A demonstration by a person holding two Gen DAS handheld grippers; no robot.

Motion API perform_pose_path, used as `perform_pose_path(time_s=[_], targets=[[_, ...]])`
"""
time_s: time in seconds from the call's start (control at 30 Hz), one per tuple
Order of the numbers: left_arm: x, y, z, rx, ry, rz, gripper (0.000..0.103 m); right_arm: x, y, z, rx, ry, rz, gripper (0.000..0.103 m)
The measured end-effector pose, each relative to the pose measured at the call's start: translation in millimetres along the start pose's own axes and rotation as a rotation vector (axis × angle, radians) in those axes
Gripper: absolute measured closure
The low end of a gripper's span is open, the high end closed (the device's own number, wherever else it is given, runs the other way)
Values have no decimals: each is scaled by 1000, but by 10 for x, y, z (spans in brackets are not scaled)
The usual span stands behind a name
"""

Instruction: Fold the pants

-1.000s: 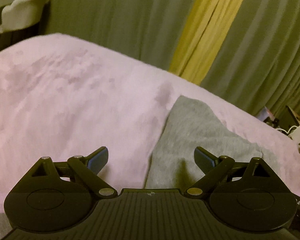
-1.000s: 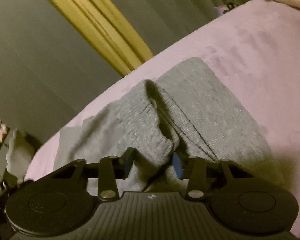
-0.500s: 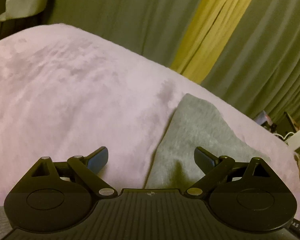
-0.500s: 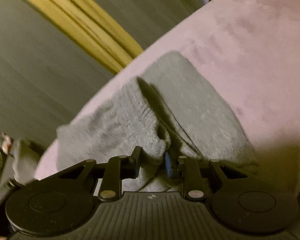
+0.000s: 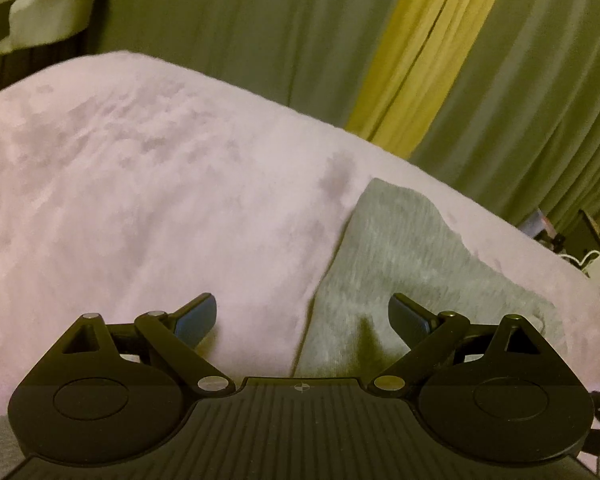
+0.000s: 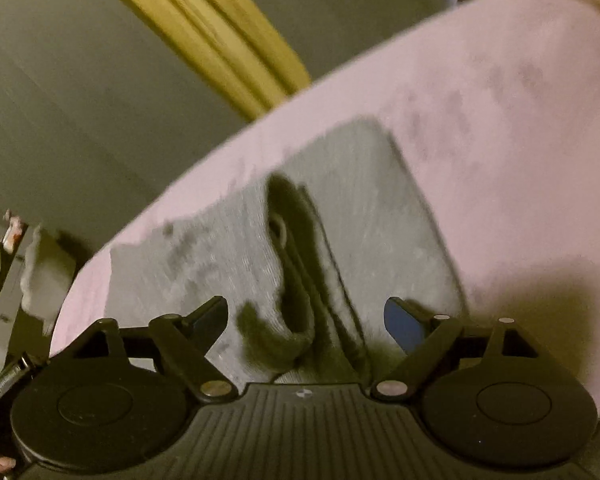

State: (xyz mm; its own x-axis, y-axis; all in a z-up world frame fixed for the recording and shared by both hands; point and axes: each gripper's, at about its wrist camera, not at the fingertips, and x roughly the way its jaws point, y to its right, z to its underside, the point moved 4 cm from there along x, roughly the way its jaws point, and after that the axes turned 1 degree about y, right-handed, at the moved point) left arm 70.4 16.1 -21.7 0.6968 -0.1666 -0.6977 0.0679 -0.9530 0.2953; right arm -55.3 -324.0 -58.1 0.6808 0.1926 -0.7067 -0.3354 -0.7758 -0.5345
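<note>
- The background is being filled by olive-green curtains [image 5: 228, 32], with a yellow curtain strip [image 5: 428, 52] hanging among them, toward 1 o'clock in the left wrist view and toward 11 o'clock in the right wrist view.
- A bed covered by a pale pink plush blanket [image 5: 148, 184] is being shown in both views, its far edge lying against the curtains.
- A white padded shape [image 5: 52, 12] is being seen at 10 o'clock in the left wrist view, beyond the bed; what it is cannot be told.
- The grey pants [image 6: 364, 208] are being shown lying on the blanket, already folded into a compact stack; in the right wrist view they are sitting at the centre, running down toward 6 o'clock.
- A rolled, ribbed edge of the pants is being seen curling up between the layers, just ahead of the right tongs [image 6: 306, 316].
- The right tongs are being held wide, having just been opening; the fabric is lying between the fingers, but the pads are not being pressed on it.
- In the left wrist view the pants [image 5: 412, 264] are being shown toward 4 o'clock, with their near edge passing under the right-hand finger.
- The left tongs [image 5: 302, 312] are being held wide with nothing gripped, hovering over the seam where the pants are meeting the blanket.
- Cables and small items [image 5: 596, 260] are being glimpsed at 3 o'clock, off the bed's edge.
</note>
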Motion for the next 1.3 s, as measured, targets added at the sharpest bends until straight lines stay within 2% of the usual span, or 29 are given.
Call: perform_pose_path(time_s=[0.03,0.07,0.2,0.27,0.37,0.4,0.43,0.47,0.53,0.57,0.63,0.67,0.7,0.73,0.77,0.8,0.87,1.0,1.17,1.3], targets=[[0,3,7,2,0,-3,6,57,23,26,16,-29,-13,27],[6,6,12,4,-2,-7,6,116,43,60,45,-55,-47,28],[53,36,15,18,-18,-31,6,168,54,55,36,-60,-64,33],[70,57,20,34,-23,-42,6,138,35,44,31,-65,-84,47],[65,79,31,54,-11,-57,6,98,-35,-50,-7,-65,-117,50],[62,80,35,57,-8,-58,6,108,-20,-56,-5,-73,-122,49],[62,81,41,60,-9,-59,6,136,8,-63,7,-88,-122,41],[65,80,45,61,-12,-62,6,179,48,-85,29,-99,-128,30],[68,71,47,58,-17,-65,6,267,107,-116,65,-128,-159,18],[71,67,39,55,-18,-65,6,278,94,-112,69,-134,-191,5],[83,60,32,46,-23,-67,6,351,56,-125,74,-142,-243,4],[93,56,28,44,-27,-69,6,399,21,-133,75,-141,-234,4],[103,50,28,42,-32,-72,6,429,-18,-137,71,-131,-223,7],[110,44,29,40,-36,-78,6,448,-79,-137,54,-112,-210,24],[112,36,31,38,-37,-83,6,463,-134,-128,29,-96,-167,52],[110,30,30,35,-38,-85,6,488,-178,-136,3,-87,-124,54],[101,23,27,27,-36,-82,6,439,-264,-134,-5,-56,-116,62],[94,20,28,15,-34,-88,6,235,-506,-175,-23,17,-157,66],[46,8,25,5,-14,-82,6,-121,-954,-376,-45,137,-291,67],[15,-47,14,-33,-9,-66,6,-385,-1165,-544,-21,191,-373,67]])
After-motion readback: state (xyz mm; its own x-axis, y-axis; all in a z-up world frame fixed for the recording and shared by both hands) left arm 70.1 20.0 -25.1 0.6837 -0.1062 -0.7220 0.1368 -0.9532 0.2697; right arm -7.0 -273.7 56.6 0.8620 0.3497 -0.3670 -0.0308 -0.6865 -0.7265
